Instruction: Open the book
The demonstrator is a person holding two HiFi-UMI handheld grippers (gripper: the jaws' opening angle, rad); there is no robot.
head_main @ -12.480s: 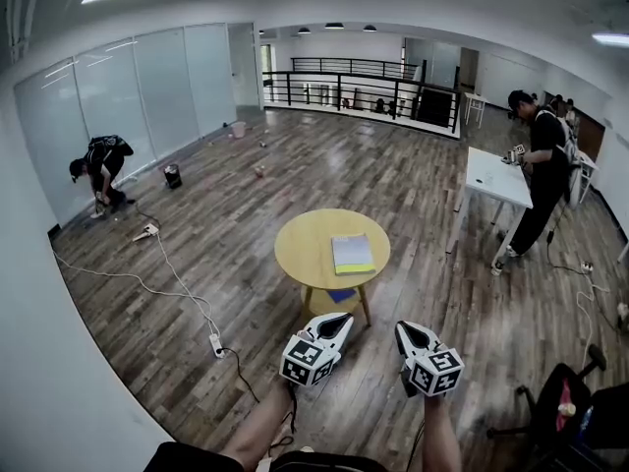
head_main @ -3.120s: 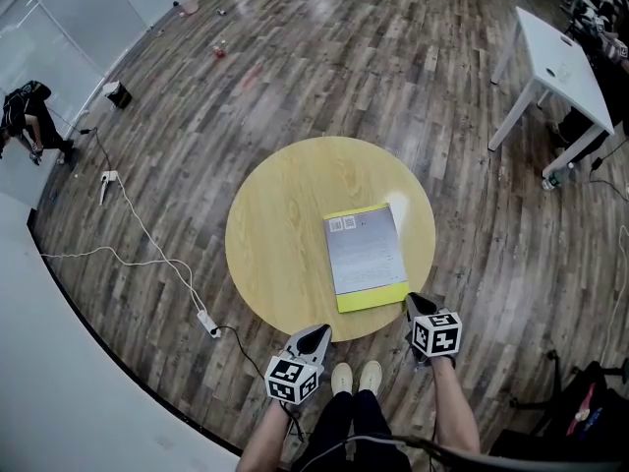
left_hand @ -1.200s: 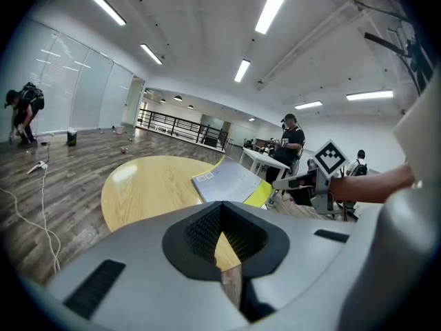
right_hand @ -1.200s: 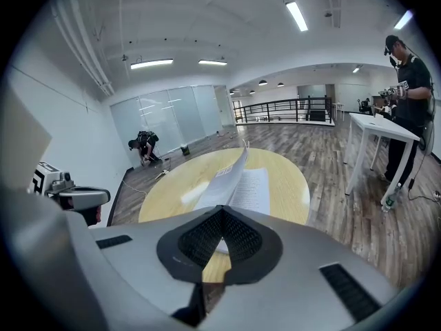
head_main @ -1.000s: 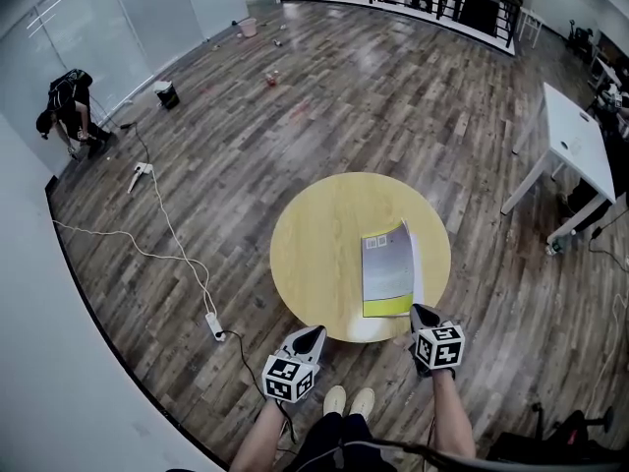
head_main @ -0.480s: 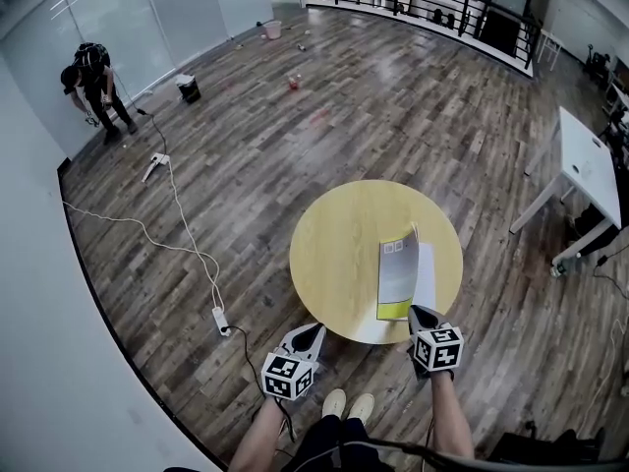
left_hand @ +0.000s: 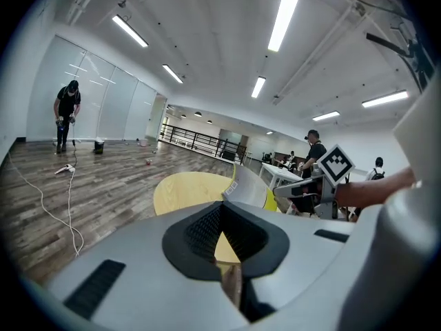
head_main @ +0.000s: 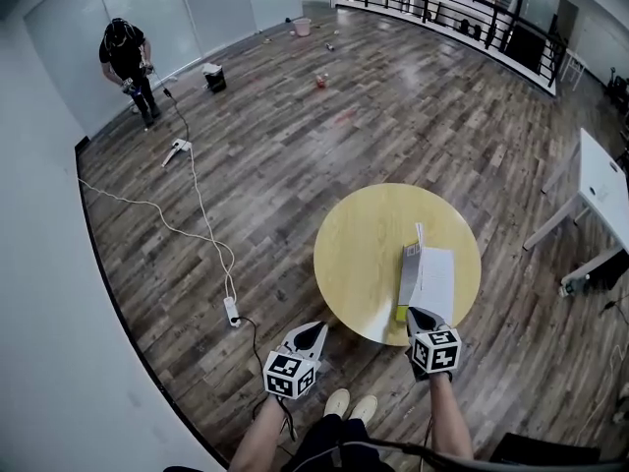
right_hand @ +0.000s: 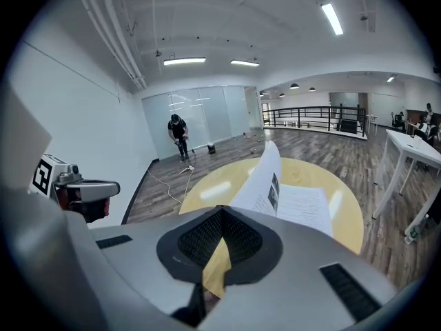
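A thin book lies on the right half of the round yellow table (head_main: 364, 254). Its grey and yellow cover (head_main: 409, 273) stands almost upright, and a white inner page (head_main: 434, 283) shows beside it. My right gripper (head_main: 413, 314) is at the book's near corner, shut on the yellow edge of the cover (right_hand: 215, 264). In the right gripper view the raised cover (right_hand: 263, 178) curves up over the printed page (right_hand: 303, 209). My left gripper (head_main: 316, 329) hangs off the table's near left edge, shut with nothing in it. The left gripper view shows the lifted cover (left_hand: 251, 188) from the side.
A white table (head_main: 604, 190) stands at the right. A cable with a power strip (head_main: 232, 311) runs across the wooden floor on the left. A person (head_main: 126, 62) stands far off at the back left. A black railing (head_main: 442, 3) closes the back.
The cover has swung from lying flat to standing nearly upright, baring the white page. Both grippers have shifted a little, the right one with the cover's corner still in it.
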